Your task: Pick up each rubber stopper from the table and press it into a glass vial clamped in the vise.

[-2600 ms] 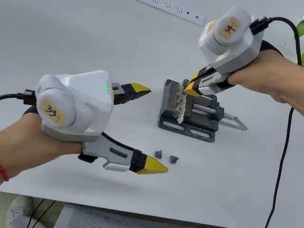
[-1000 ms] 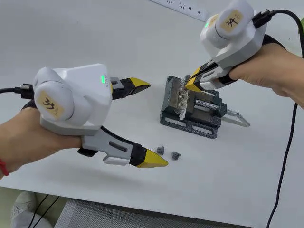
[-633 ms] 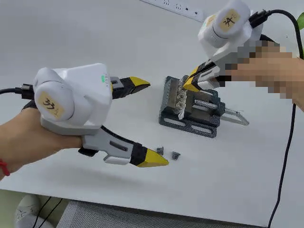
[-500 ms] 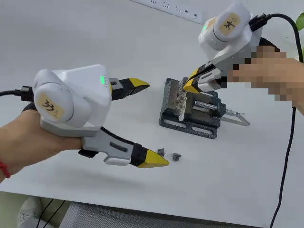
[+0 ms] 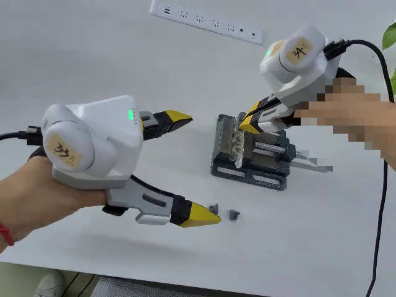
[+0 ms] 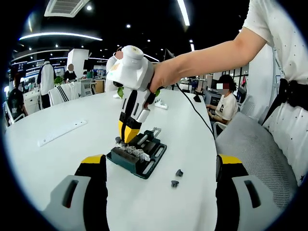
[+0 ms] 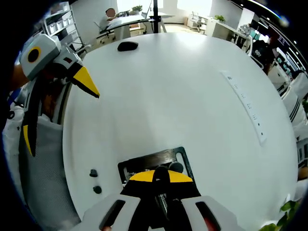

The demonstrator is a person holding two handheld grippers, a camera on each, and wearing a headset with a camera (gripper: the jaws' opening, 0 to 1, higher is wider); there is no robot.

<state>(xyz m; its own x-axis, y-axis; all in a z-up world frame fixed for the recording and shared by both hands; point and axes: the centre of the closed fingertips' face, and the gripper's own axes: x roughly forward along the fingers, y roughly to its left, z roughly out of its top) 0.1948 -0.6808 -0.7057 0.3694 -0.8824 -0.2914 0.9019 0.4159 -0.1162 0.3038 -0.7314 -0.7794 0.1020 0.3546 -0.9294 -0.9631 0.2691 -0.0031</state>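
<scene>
Your left gripper point(image 5: 199, 167) hung spread wide beside two small grey rubber stoppers point(image 5: 234, 215) on the white table point(image 5: 93, 62). Your right gripper point(image 5: 249, 122), jaws pressed together, sat over the clear glass vials point(image 5: 236, 142) in the dark grey vise point(image 5: 247, 168). A slanted push there could crack glass.

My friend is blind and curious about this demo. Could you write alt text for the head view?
Two hand-held grippers work over a white table: the right gripper, jaws together, points down at glass vials clamped in a small vise. The left gripper is open, its lower jaw tip beside two loose rubber stoppers on the table.
</scene>
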